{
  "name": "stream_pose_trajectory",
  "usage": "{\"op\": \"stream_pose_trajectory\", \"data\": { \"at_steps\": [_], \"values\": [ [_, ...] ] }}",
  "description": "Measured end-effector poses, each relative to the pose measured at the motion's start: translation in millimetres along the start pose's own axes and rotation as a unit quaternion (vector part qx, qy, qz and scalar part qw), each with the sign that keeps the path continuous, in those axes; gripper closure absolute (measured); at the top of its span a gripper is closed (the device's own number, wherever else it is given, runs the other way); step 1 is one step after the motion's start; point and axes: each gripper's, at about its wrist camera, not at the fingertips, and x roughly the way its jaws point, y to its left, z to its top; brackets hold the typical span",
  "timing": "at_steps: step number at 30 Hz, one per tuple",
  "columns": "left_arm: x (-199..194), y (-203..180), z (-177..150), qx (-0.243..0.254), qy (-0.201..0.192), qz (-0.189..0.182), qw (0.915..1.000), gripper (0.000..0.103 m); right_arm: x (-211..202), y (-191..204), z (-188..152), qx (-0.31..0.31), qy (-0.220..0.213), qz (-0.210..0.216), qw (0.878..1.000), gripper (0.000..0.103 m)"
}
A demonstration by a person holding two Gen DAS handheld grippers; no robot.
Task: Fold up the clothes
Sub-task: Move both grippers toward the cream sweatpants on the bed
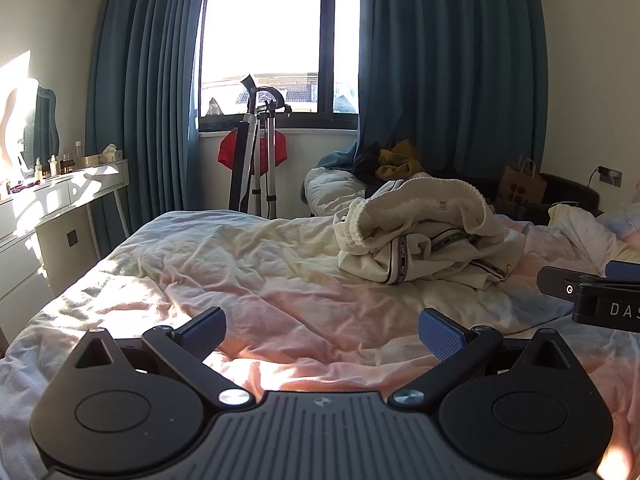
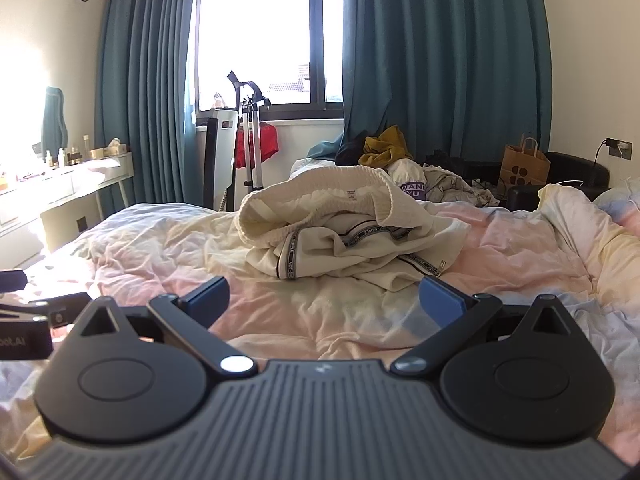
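A crumpled cream pair of trousers (image 1: 424,232) with an elastic waistband and black-and-white lettered tape lies heaped on the bed, right of centre in the left wrist view. In the right wrist view the same trousers (image 2: 348,236) lie straight ahead, just beyond the fingertips. My left gripper (image 1: 322,330) hovers open above the bare sheet, well short and left of the heap. My right gripper (image 2: 322,300) is open too, with nothing between its blue pads (image 2: 440,300). The right gripper (image 1: 592,292) also shows at the right edge of the left wrist view.
The bed (image 1: 224,264) carries a wrinkled pastel sheet. More clothes are piled at the far side (image 2: 384,148) under teal curtains (image 2: 436,60). A folded metal stand (image 1: 260,160) leans below the window. A white dressing table (image 1: 60,196) stands left; a paper bag (image 2: 524,164) sits right.
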Motion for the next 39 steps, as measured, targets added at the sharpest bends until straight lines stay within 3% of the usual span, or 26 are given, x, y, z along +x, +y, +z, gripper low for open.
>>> {"op": "stream_pose_trajectory", "data": {
  "at_steps": [27, 39],
  "values": [
    [1, -15, -3, 0.028, -0.004, -0.015, 0.9995, 0.0, 1, -1, 0, 0.023, 0.006, -0.005, 1.0, 0.0],
    [1, -11, -4, 0.017, 0.002, -0.037, 0.9992, 0.0, -1, -1, 0, 0.022, 0.004, -0.01, 1.0, 0.0]
  ]
}}
